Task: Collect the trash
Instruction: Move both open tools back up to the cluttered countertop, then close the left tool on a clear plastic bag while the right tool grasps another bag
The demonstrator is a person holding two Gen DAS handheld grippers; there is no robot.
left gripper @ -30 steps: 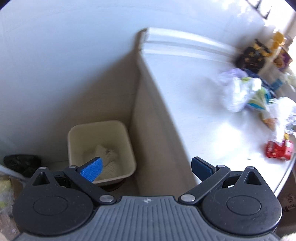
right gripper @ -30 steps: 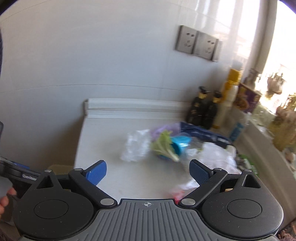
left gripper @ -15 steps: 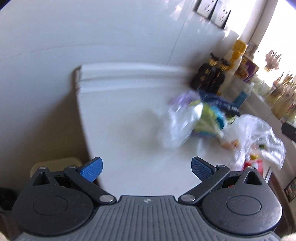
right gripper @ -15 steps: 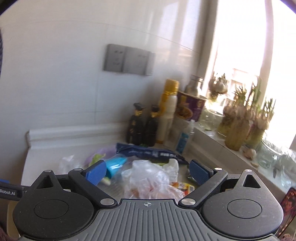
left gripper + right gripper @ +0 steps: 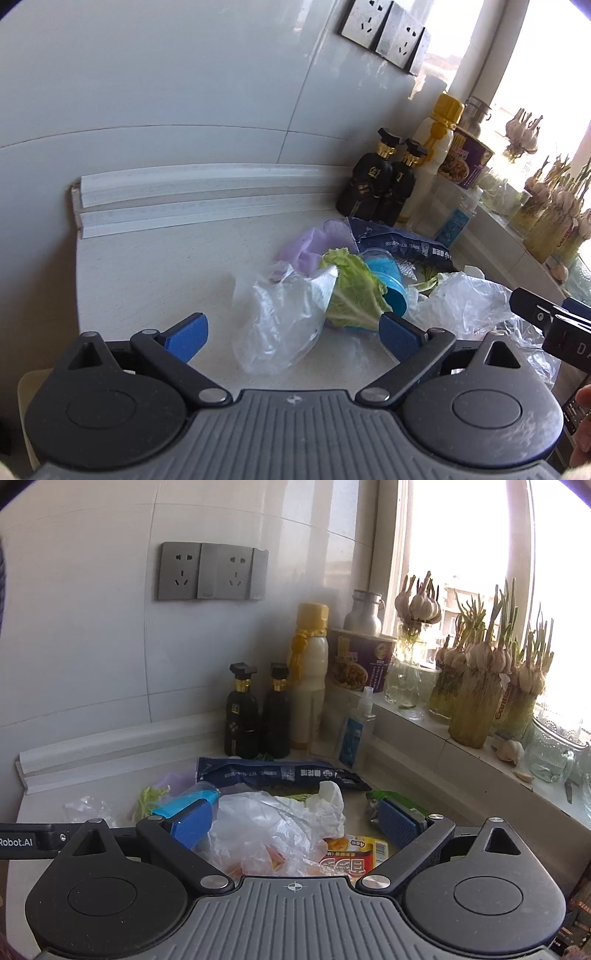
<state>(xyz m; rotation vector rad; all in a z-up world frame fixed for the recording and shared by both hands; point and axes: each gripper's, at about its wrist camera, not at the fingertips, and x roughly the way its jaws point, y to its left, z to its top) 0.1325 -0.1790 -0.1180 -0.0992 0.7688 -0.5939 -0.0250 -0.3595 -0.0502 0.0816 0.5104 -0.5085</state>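
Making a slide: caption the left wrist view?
Open left hand-held gripper faces crumpled clear plastic bag and green cabbage leaf on white countertop.

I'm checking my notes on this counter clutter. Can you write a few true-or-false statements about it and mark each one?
1. Both hand-held grippers, left and right, are open. True.
2. The cabbage leaf is in the left jaws. False: it lies on the counter.
3. Two dark bottles stand by the wall. True.
4. The blue cup stands upright. False: it lies on its side.
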